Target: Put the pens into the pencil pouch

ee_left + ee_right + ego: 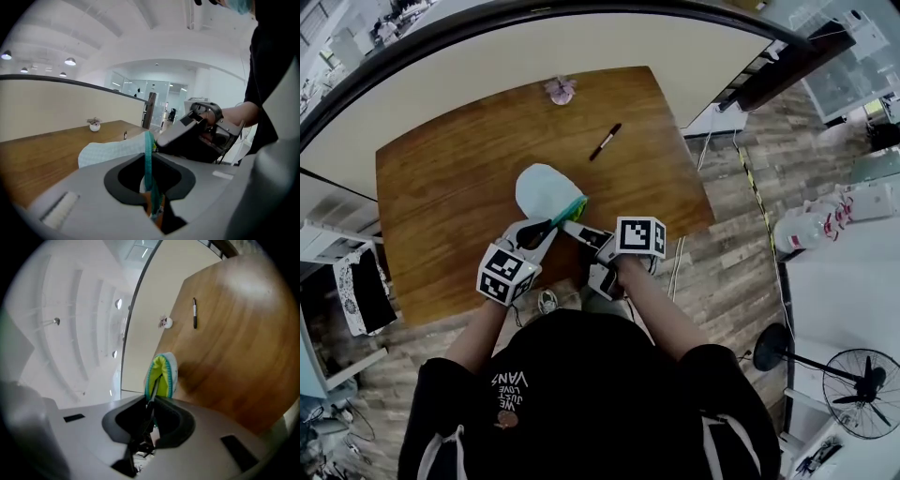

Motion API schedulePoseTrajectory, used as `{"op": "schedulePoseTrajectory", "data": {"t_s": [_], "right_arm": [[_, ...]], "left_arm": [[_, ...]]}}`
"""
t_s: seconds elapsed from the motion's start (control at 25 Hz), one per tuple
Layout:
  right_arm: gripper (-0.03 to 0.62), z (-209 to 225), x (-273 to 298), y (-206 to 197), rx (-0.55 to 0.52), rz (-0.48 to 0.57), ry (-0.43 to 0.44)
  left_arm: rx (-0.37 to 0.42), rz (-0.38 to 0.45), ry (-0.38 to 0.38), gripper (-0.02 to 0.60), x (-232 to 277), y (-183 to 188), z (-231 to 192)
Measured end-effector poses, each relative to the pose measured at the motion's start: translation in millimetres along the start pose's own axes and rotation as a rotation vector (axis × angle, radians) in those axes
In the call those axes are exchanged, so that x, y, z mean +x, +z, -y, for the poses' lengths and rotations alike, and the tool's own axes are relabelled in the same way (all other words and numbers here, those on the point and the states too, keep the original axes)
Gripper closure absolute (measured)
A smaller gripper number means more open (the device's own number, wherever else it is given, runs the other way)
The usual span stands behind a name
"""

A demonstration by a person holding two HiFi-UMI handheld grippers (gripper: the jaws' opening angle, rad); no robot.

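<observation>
left tool: my left tool (149, 187) is clamped on the teal zipper edge (148, 154) of the pencil pouch (112, 150). The strip runs straight between the pads, and the pouch hangs off them just above the counter (450, 187).
right tool: my right tool (147, 423) is closed on a slim dark shaft. I read it as a held pen (156, 387), not fully sure, with its far end inside the pouch mouth against the yellow-green lining.
tools together: the two sit close together at the near counter edge, left (539, 230) and right (577, 228), with the pouch mouth between them.
pouch place: pale fabric body (542, 187), mouth toward me, the rest lying out over the middle of the counter.
pouch handling: my guess is soft, light and floppy, so it sags and the mouth folds shut unless one edge is held up. The zipper tape is the stiffest part and the best place to take hold. The fabric is not fragile.
held pen handling: it looks thin, rigid, light and smooth, so it could pivot or slide in the pads. Grip mid-shaft and feed it in lengthwise.
loose pen: a black pen (606, 142) lies flat on the bare wood toward the far right, well apart from the pouch and still to be picked up. It would likely roll if nudged, so take it across the barrel.
other: a small potted plant (560, 90) at the far edge, out of the way.
</observation>
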State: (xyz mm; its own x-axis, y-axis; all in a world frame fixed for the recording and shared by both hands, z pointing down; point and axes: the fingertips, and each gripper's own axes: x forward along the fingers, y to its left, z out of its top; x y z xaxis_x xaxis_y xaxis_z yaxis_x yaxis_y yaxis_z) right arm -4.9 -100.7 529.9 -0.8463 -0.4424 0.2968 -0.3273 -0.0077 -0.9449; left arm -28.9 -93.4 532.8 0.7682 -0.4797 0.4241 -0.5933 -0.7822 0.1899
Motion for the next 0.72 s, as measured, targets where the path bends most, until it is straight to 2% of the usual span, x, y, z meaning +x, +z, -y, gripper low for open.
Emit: {"op": "schedulePoseTrajectory", "data": {"t_s": [0.08, 0.2, 0.44, 0.72], "right_arm": [[0.548, -6.3, -0.3, 10.6, 0.039, 0.042, 0.044], [0.548, -10.3, -0.6, 27.4, 0.08, 0.105, 0.08], [0.546, -13.8, -6.8, 61.8, 0.008, 0.189, 0.055], [0.519, -15.1, -10.3, 96.6, -0.048, 0.212, 0.051]], "left_arm": [[-0.047, 0.024, 0.004, 0.531, -0.2, 8.9, -0.5], [-0.07, 0.039, 0.013, 0.531, 1.2, 16.0, -2.6], [-0.104, 0.049, 0.043, 0.531, 4.6, 21.0, -11.4], [-0.197, 0.089, 0.095, 0.531, 15.9, 31.6, -27.3]]}}
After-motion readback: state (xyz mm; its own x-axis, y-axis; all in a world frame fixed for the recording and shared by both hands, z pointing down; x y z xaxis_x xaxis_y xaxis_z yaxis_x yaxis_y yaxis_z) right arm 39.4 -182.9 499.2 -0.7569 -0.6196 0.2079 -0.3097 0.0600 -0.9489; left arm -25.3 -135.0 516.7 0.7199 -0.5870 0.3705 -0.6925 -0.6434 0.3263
